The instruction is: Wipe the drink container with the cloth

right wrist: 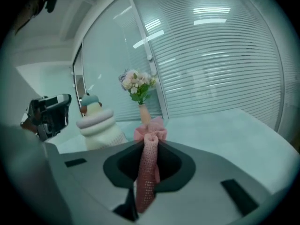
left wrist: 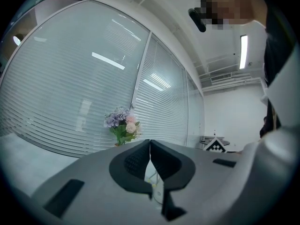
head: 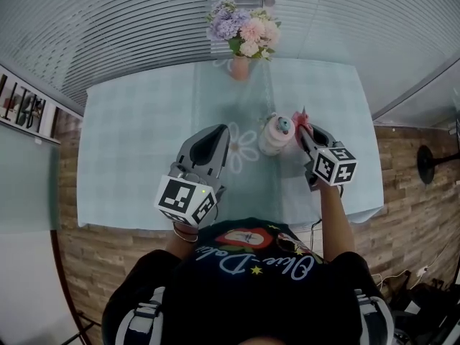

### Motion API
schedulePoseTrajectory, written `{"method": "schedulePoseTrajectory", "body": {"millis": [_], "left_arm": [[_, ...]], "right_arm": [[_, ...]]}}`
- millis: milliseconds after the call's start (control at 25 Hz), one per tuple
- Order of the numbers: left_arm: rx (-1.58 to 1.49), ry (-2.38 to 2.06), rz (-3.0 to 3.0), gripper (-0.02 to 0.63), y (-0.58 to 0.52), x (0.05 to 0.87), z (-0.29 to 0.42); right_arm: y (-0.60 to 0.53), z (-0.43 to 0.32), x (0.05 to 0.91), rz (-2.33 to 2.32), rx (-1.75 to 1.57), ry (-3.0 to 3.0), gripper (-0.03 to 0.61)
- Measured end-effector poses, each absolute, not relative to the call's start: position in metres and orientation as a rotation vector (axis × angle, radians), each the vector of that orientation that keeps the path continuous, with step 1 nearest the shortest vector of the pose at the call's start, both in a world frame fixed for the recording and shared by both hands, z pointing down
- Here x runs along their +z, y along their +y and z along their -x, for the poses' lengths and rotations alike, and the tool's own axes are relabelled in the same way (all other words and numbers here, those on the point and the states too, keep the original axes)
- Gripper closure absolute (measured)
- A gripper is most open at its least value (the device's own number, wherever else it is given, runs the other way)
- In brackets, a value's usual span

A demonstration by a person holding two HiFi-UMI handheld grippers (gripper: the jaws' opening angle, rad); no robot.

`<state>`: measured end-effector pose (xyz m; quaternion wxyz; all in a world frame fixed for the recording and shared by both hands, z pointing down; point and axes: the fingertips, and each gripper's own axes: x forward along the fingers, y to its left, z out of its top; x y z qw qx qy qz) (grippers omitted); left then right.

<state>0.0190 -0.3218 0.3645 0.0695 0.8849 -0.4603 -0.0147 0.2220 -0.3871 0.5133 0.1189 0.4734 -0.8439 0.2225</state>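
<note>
The drink container point(head: 275, 136) is a pale, ribbed, squat bottle with a teal cap, standing upright on the table point(head: 129, 121) right of centre; it also shows at the left of the right gripper view point(right wrist: 98, 128). My right gripper point(head: 302, 131) is shut on a pink knitted cloth point(right wrist: 148, 172), whose bunched end point(head: 300, 118) pokes out just right of the container. The left gripper point(head: 219, 131) hovers left of the container with its jaws pressed together point(left wrist: 149, 146) and nothing between them.
A pink vase of flowers point(head: 243, 38) stands at the table's far edge, also seen in both gripper views point(left wrist: 123, 125) point(right wrist: 138, 90). The light blue tablecloth has a flower print point(head: 244, 149) at its middle. Glass walls with blinds run behind.
</note>
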Motion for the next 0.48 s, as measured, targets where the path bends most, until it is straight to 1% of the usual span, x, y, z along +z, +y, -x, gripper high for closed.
{"method": "schedulePoseTrajectory", "body": {"millis": [280,480], "left_arm": [[-0.026,-1.391,-2.676,0.609,-0.32,0.362,-0.021],[-0.004,-1.377,-2.683,0.609,-0.317,0.363,-0.024]], "right_arm": [[-0.362,-0.212,0.456,-1.444,0.675,-2.688,0.531],[-0.355,-0.201,0.453,-1.416,0.705,-2.727,0.531]]}}
